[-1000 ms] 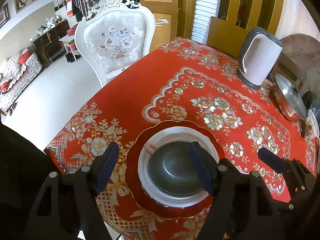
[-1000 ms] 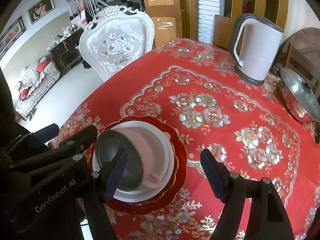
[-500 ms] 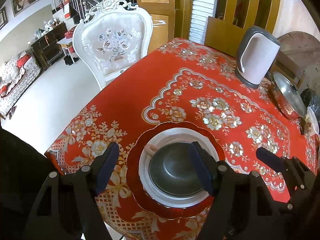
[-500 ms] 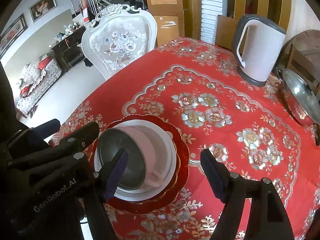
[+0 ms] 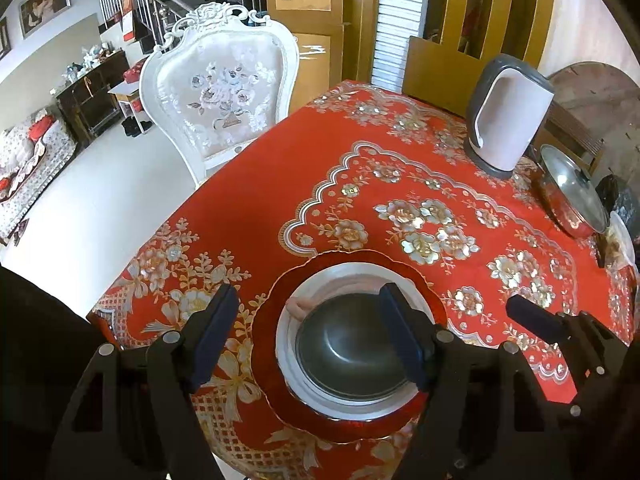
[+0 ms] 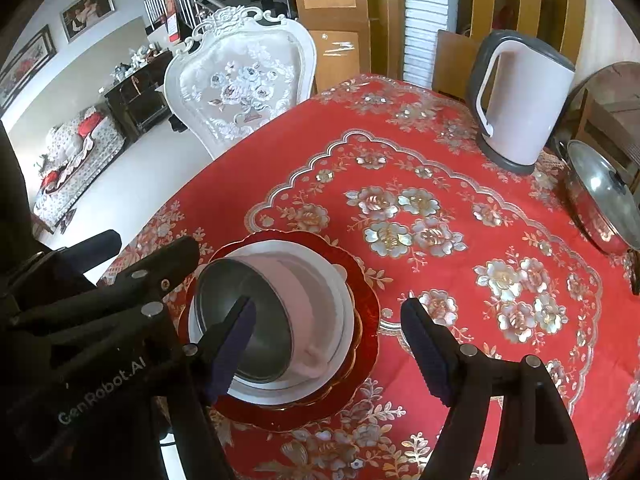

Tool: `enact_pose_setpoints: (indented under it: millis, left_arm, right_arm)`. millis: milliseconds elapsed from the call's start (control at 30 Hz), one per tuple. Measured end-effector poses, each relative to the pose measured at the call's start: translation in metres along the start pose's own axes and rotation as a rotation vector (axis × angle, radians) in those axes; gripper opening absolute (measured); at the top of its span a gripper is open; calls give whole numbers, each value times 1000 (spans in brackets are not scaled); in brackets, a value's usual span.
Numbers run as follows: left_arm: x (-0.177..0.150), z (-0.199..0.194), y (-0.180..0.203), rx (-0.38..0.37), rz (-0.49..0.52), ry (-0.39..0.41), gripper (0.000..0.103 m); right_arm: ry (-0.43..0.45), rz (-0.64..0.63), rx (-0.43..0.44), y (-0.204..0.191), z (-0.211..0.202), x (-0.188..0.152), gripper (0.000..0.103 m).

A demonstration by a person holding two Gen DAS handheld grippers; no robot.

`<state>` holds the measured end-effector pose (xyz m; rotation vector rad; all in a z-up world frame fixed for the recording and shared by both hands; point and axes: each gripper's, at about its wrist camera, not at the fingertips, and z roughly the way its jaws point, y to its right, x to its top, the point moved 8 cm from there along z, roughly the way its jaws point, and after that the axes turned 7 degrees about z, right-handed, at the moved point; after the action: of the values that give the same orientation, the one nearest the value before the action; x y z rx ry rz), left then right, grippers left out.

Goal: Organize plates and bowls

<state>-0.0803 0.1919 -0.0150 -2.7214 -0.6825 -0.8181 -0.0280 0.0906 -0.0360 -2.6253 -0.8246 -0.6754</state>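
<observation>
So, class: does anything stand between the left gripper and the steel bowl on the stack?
Nothing visible does. The left gripper hangs open, with nothing between it and the steel bowl, which sits nested in a pink bowl on the plates.

Left wrist view: above the surface (image 5: 248, 208) edge, near, facing down-forward. Right wrist view: beside it, likewise. Shared: stack (image 5: 348, 344) (image 6: 276, 320), kettle (image 5: 508, 120) (image 6: 520, 108).

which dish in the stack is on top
The steel bowl: it sits inside the pink bowl, above the white plate and red plate.
</observation>
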Motion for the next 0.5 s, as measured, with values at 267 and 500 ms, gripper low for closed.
enact_pose_setpoints:
  millis: [267,500]
  left_arm:
    - [2,0,3,-34,-1,0,83]
    - [6,1,1,-26,2,5,83]
  right_arm:
    - [-4,-2,4,-1,2,0,77]
    - [-4,1,4,1,4,0,77]
